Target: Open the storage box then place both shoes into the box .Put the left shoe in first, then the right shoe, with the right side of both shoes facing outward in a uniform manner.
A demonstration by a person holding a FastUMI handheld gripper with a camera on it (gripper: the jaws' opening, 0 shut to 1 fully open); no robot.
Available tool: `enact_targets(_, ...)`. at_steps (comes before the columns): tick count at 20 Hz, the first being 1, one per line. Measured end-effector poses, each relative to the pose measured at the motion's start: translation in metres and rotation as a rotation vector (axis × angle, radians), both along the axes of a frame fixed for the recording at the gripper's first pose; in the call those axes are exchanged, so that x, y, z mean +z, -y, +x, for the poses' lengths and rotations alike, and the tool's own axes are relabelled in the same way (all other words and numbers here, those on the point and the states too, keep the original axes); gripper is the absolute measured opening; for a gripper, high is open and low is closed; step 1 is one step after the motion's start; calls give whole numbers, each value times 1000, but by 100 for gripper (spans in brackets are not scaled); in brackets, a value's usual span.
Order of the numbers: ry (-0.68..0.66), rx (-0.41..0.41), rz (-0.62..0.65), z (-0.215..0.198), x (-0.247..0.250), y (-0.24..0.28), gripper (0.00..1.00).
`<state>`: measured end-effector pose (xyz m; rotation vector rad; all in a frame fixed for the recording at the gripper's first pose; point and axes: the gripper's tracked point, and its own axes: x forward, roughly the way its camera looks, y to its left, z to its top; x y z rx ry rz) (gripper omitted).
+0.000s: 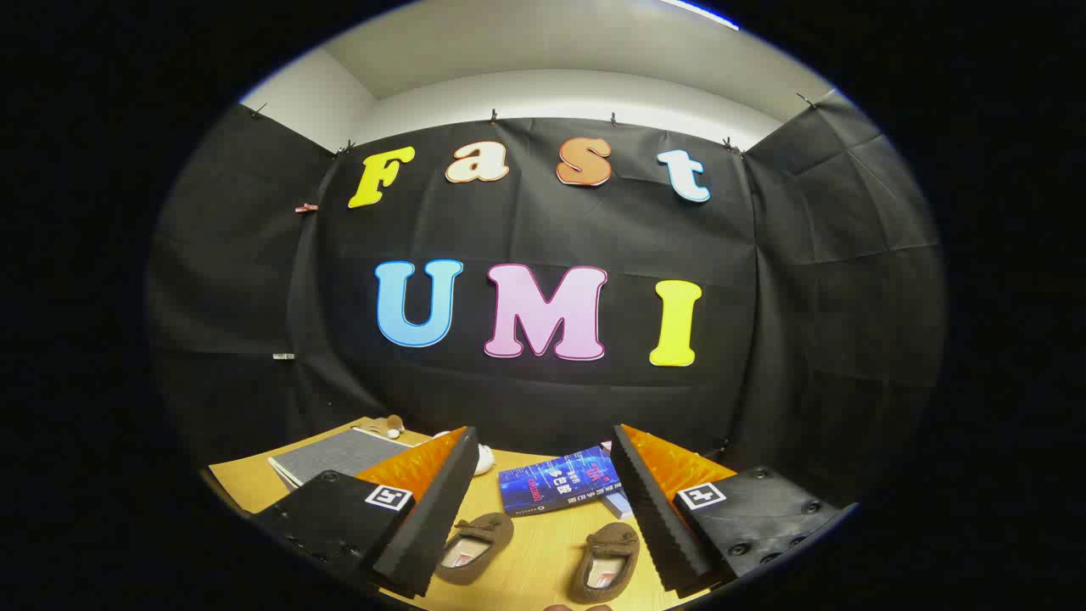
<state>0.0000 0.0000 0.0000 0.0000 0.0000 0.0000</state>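
the gripper (pixel 543 509) is held with its fingers spread wide, nothing between them. two brown slippers are seen on the wooden table (pixel 526 560): one slipper (pixel 473 547) just left of the other slipper (pixel 604 573). both are judged light and soft, best pinched at the heel rim. beyond the slippers, a blue book (pixel 556 479) and a grey flat lid (pixel 339 454) are seen.

shoes (pixel 526 550): soft matt suede look | bench (pixel 534 556): smooth pale wood grain | book (pixel 556 482): glossy paper cover | grey mat (pixel 335 454): matt woven cloth | hand-held gripper (pixel 543 484) fingers (pixel 441 501): spread wide, ribbed matt pads
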Motion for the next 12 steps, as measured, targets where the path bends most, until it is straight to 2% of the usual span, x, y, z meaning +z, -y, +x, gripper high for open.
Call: enact_targets(12, -33, 17, 28, 1, -13, -22, 97)
